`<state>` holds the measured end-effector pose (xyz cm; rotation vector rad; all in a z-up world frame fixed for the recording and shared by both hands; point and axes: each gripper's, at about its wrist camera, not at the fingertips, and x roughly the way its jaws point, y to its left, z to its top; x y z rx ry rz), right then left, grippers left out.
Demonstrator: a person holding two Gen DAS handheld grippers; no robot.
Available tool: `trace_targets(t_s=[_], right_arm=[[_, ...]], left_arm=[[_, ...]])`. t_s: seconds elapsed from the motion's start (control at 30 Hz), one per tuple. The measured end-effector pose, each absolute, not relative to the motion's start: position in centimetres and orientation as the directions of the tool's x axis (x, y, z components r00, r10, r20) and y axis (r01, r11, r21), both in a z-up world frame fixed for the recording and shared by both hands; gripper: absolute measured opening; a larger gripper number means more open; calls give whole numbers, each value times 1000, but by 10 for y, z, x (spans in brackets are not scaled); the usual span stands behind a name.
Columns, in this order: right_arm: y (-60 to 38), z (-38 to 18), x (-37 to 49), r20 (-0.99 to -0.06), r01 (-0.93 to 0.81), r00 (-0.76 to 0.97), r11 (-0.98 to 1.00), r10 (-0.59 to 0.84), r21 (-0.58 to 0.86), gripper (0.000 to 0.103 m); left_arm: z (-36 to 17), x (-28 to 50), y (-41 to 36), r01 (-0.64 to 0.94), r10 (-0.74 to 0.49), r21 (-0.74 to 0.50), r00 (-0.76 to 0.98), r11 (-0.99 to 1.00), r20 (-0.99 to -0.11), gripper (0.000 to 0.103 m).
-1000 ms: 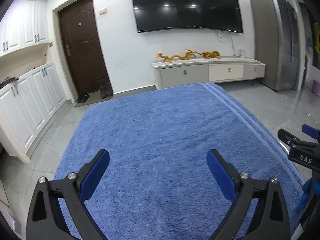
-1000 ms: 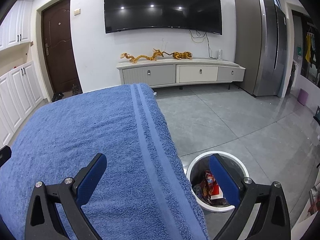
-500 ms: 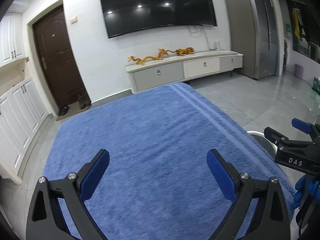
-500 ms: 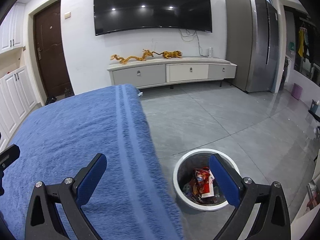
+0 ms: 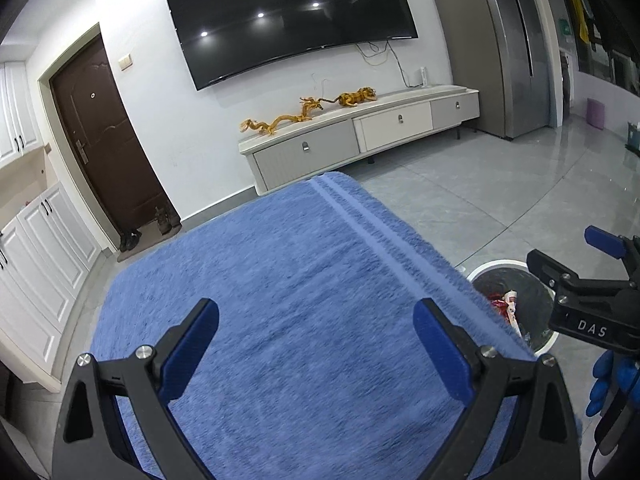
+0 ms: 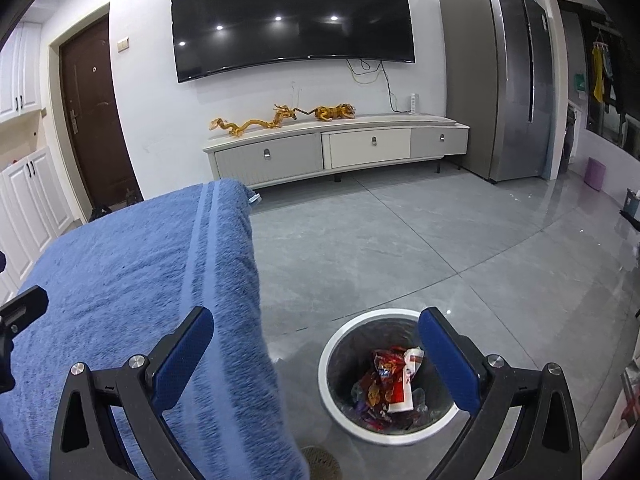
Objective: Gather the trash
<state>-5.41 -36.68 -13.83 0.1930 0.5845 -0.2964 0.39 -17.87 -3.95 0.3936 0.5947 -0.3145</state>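
Left gripper [image 5: 316, 344]: fingers spread wide, nothing between the blue pads [image 5: 192, 356], poised above the blue towel [image 5: 288, 288] that covers the table. Towel surface bare under the gripper; a double woven stripe near its right edge.

Right gripper [image 6: 316, 354]: fingers likewise wide apart and empty, held over the gap between the towel's right edge and the trash bin [image 6: 352, 420]. Left pad above the towel edge, right pad above the bin's far rim. Same gripper visible at the right margin of the left wrist view [image 5: 568, 256], marked "DAS", gripped by a hand in a blue glove [image 5: 612, 380].

Trash bin: round, white rim, dark mesh wall, standing on the grey tiled floor [image 6: 420, 248] just beside the right edge of the table. Trash [image 6: 390, 380] inside: red snack wrappers, a white and red paper cup lying tilted, further crumpled packaging beneath; finer detail not readable. A small round brownish item on the floor at the foot of the towel, near the bin; nature not determinable.

Background: wall-mounted television [image 6: 292, 16], low cabinet [image 6: 336, 148] along the wall carrying golden dragon figurines [image 6: 280, 118], dark brown door [image 6: 94, 116] at left, grey refrigerator [image 6: 496, 76] at right, white cupboards at far left.
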Motion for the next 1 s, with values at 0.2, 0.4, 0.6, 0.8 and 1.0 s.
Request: trace_targets(t_s=[0.2, 0.4, 0.6, 0.8, 1.0], right_arm=[[-391, -139, -53, -565, 306, 803, 944, -187, 123, 103], [-399, -129, -55, -552, 305, 812, 944, -190, 124, 103], [-392, -117, -60, -539, 311, 818, 943, -202, 118, 103], [-383, -106, -67, -542, 323, 813, 939, -213, 117, 103], [-374, -99, -73, -552, 339, 804, 933, -223, 117, 103]], left_arm=[[-47, 3, -208, 405, -165, 278, 774, 871, -611, 98], [-37, 3, -214, 389, -173, 250, 781, 887, -600, 98], [-23, 2, -203, 373, -181, 239, 801, 896, -571, 98], [-10, -2, -188, 386, -206, 238, 812, 891, -546, 98], [-2, -7, -175, 395, -227, 223, 815, 891, -533, 98]])
